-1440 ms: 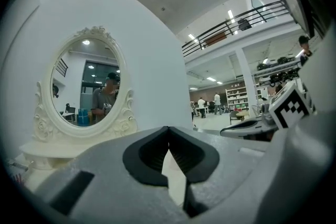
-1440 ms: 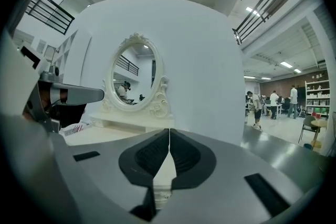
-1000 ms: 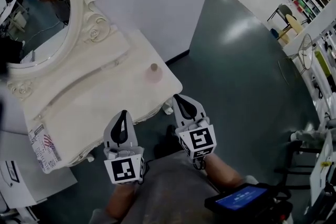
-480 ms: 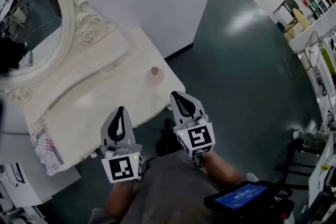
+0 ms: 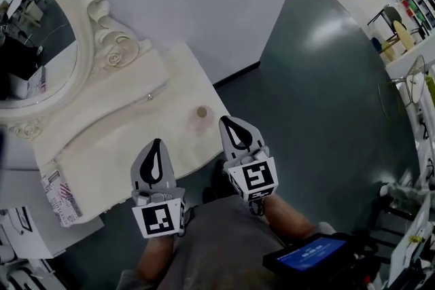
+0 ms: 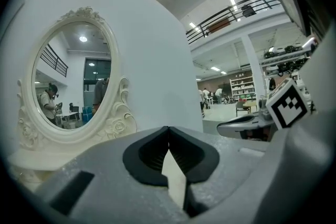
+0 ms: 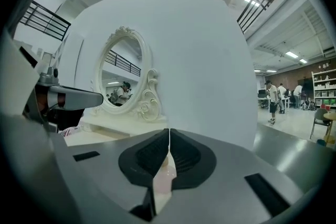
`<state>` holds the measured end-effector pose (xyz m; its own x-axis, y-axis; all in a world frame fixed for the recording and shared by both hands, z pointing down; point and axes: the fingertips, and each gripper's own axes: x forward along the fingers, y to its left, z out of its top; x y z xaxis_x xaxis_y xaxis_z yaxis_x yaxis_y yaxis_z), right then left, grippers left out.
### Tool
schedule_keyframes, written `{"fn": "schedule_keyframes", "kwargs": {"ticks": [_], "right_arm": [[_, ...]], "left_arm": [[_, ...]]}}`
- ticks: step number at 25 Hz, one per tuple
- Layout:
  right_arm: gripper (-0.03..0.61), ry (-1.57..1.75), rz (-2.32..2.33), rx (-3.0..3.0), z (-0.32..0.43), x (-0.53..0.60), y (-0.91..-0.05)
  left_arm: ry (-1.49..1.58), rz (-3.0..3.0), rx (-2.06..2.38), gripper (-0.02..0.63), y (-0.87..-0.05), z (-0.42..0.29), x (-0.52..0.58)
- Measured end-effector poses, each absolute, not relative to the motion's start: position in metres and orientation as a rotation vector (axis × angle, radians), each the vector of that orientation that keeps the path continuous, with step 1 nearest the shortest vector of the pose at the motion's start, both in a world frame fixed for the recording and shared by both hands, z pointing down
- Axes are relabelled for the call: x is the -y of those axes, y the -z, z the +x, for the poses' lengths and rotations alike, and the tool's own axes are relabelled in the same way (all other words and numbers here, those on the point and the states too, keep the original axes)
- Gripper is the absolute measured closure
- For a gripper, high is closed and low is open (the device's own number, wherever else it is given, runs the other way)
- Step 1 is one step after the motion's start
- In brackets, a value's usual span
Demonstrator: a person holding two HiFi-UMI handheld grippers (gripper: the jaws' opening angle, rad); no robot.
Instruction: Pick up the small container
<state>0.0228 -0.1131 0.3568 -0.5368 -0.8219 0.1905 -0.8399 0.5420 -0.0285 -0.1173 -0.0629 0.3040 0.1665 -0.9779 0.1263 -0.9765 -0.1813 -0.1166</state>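
Cream vanity top (image 5: 115, 146), grey floor (image 5: 306, 119), left gripper (image 5: 158, 145) and right gripper (image 5: 228, 124) fingers pressed together

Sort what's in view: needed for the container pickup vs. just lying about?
Job:
- small container
- right gripper, shut
- left gripper, shut
- dressing table (support)

Lying about:
- mirror
- printed label
- handheld screen
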Motion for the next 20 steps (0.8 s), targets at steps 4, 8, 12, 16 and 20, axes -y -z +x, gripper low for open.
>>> {"fn": "schedule_keyframes", "kwargs": {"ticks": [4, 8, 12, 16, 20], "right_arm": [[0.563, -0.161, 1.376, 2.668, 0.023, 0.134, -0.351], [0.563, -0.144, 1.338, 2.705, 0.021, 0.148, -0.346], [0.563, -0.141, 1.301, 2.731, 0.013, 0.158, -0.346], [0.563, -0.129, 1.272, 2.740, 0.003, 0.163, -0.345], [0.563, -0.129, 1.259, 2.729, -0.007, 0.168, -0.347]], "left_arm": [[0.278, -2.354, -2.031, 0.598, -0.299, -0.110, 0.078], [0.284, -2.317, -2.055, 0.598, -0.294, -0.105, 0.085], [0.283, -2.282, -2.094, 0.598, -0.294, -0.113, 0.092], [0.273, -2.264, -2.118, 0.598, -0.293, -0.121, 0.094], [0.273, -2.261, -2.129, 0.598, -0.295, -0.131, 0.099]]}}
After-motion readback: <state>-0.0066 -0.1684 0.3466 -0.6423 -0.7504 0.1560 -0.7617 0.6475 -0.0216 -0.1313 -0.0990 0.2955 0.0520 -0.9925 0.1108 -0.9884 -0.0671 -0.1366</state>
